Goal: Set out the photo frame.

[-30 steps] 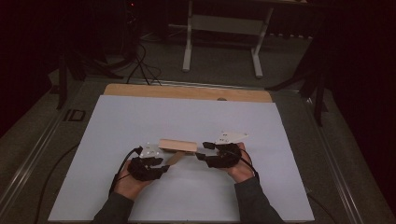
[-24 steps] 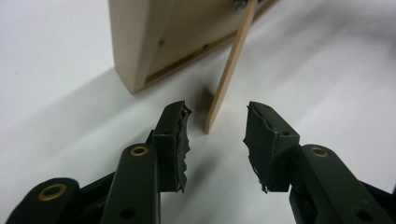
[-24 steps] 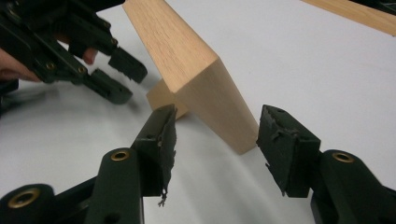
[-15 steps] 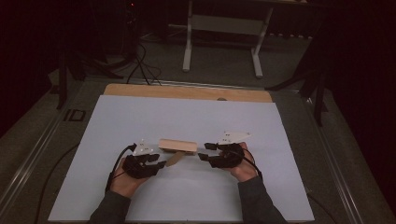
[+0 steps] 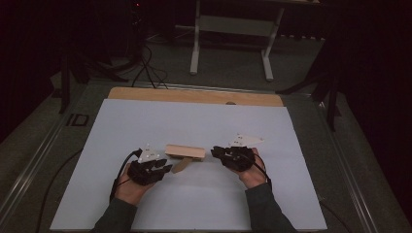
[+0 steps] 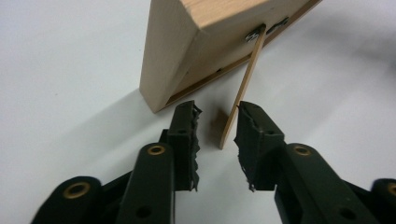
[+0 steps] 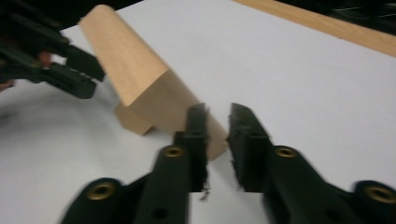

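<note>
A light wooden block (image 5: 184, 151) lies on the white sheet (image 5: 194, 116) between my two grippers. A thin wooden slat (image 6: 238, 109) hangs off its side by a small metal piece. My left gripper (image 6: 217, 109) has just been closing around the slat's free end: the right pad touches it, while the left pad (image 6: 189, 126) stands apart. In the high view my left gripper (image 5: 167, 168) sits at the slat (image 5: 180, 165). My right gripper (image 7: 218, 108) has just been closing to a narrow gap with nothing in it, beside the block's end (image 7: 140, 88); the high view shows it (image 5: 214, 152) right of the block.
The sheet covers a wooden tabletop whose bare far edge (image 5: 194, 95) shows. Beyond it stands a white frame (image 5: 233, 29) on a dark floor with cables (image 5: 145, 63). My left gripper's black jaws (image 7: 70, 70) appear at the far left of the right gripper view.
The left hand has edged slightly. The block and the right hand sit where they were.
</note>
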Demonstrator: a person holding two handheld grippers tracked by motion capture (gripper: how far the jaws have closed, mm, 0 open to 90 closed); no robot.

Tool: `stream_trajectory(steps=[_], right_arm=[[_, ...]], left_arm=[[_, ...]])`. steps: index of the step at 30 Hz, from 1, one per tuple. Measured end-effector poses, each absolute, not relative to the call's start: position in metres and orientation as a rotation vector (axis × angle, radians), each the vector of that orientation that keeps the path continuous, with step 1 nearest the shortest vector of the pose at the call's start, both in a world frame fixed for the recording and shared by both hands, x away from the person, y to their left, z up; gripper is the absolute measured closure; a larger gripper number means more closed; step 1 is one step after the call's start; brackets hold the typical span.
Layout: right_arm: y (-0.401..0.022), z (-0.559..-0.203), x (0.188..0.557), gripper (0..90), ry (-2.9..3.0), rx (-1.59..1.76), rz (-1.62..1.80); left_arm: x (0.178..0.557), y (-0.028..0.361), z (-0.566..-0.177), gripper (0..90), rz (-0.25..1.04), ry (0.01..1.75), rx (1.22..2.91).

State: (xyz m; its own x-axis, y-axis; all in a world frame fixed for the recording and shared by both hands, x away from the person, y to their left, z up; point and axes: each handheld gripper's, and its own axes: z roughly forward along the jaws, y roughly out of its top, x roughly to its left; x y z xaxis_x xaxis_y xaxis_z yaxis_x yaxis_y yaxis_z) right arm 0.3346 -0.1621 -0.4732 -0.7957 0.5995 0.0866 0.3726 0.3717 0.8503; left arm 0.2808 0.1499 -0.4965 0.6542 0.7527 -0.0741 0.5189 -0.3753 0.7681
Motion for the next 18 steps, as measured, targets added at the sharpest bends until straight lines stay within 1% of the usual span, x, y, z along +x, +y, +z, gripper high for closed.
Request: stream_trajectory(steps=[2, 4, 9, 15, 18], right_arm=[[-0.159, -0.474, 0.335, 85.5, 2.362, 0.884, 1.388], [-0.157, -0.474, 0.336, 89.3, 2.336, 0.904, 1.402], [-0.150, -0.473, 0.340, 89.6, 2.297, 0.929, 1.421], [-0.138, -0.471, 0.345, 89.6, 2.291, 0.924, 1.445], [-0.132, -0.472, 0.346, 89.7, 2.296, 0.920, 1.444]], left_arm=[[0.281, 0.150, -0.496, 69.7, 0.344, 0.981, 2.051], [0.281, 0.148, -0.494, 71.9, 0.354, 0.982, 2.038], [0.281, 0.144, -0.491, 79.7, 0.411, 0.989, 2.037], [0.283, 0.138, -0.488, 88.6, 0.446, 0.981, 2.042], [0.286, 0.136, -0.488, 89.3, 0.454, 0.979, 2.048]])
